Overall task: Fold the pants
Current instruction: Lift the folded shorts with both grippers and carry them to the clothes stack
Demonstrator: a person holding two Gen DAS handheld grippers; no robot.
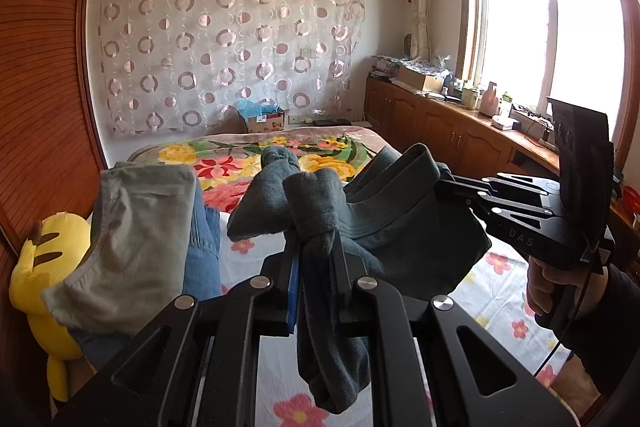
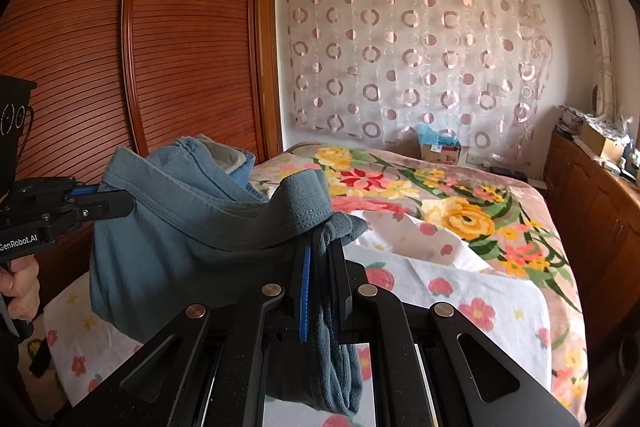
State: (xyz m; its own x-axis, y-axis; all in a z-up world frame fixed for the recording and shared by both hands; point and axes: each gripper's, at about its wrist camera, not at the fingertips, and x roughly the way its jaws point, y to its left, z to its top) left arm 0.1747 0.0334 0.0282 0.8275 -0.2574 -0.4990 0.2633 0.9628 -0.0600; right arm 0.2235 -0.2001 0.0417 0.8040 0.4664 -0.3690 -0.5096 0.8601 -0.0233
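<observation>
left tongs (image 1: 316, 231), right tongs (image 2: 320, 247): both clamped on dark teal cotton pants (image 1: 400, 211) | pants slung between them above floral-sheeted bed (image 2: 460, 291) | risk: bunched hems slip out; sagging cloth folds crooked

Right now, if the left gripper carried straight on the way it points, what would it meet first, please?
Probably the floral blanket on the bed. The left gripper, shut on the dark pants, points slightly downward over the bed; depth is unclear.

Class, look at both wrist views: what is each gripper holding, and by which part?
Both hold the same grey-blue pants, lifted above the bed. The left gripper and the right gripper each pinch a bunched stretch of its stitched edge, one at each end.
</observation>
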